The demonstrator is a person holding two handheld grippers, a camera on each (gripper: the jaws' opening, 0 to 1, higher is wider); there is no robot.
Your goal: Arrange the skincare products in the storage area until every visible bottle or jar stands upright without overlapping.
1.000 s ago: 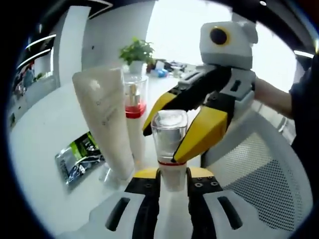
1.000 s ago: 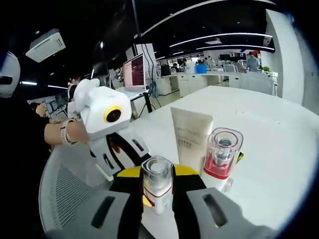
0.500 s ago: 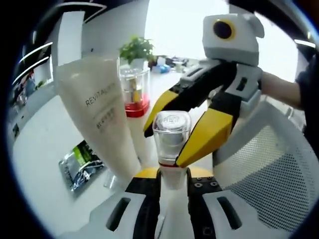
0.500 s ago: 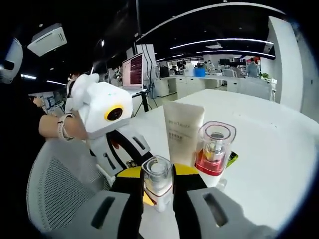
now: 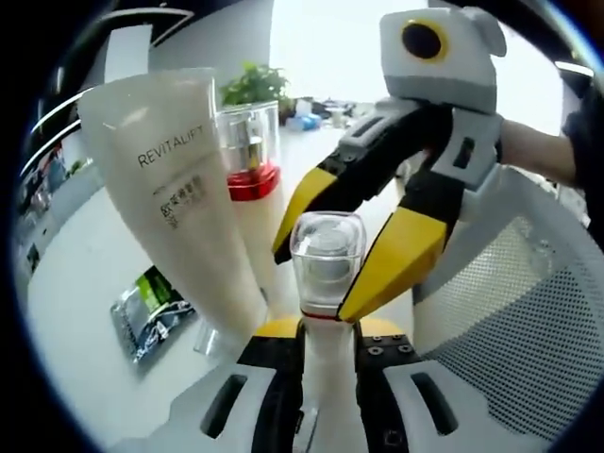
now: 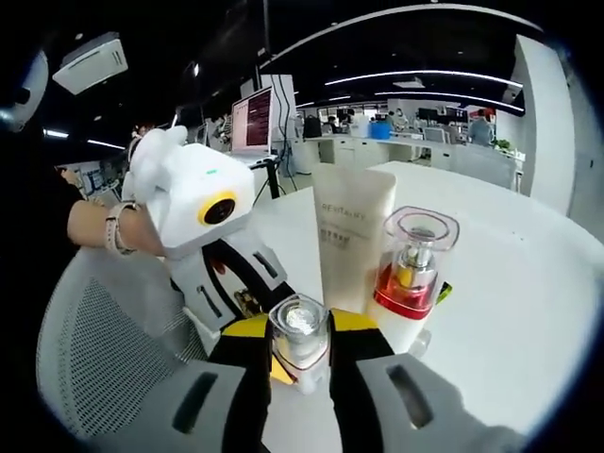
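Tube (image 5: 179, 198): small print under the brand word unreadable. Capped bottle (image 5: 326, 283): lower body hidden between jaws. Green packet (image 5: 151, 307): partly behind tube, print blurred. Far desks (image 6: 406, 127): too small to tell.

Foil sachet (image 5: 151, 309) flat on white table (image 6: 528, 302) — potted plant (image 5: 255, 87) behind.

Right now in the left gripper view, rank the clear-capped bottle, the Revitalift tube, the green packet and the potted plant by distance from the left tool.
1. Clear-capped bottle, between its jaws.
2. Revitalift tube, just left.
3. Green packet, flat on the table beyond the tube.
4. Potted plant, far back.
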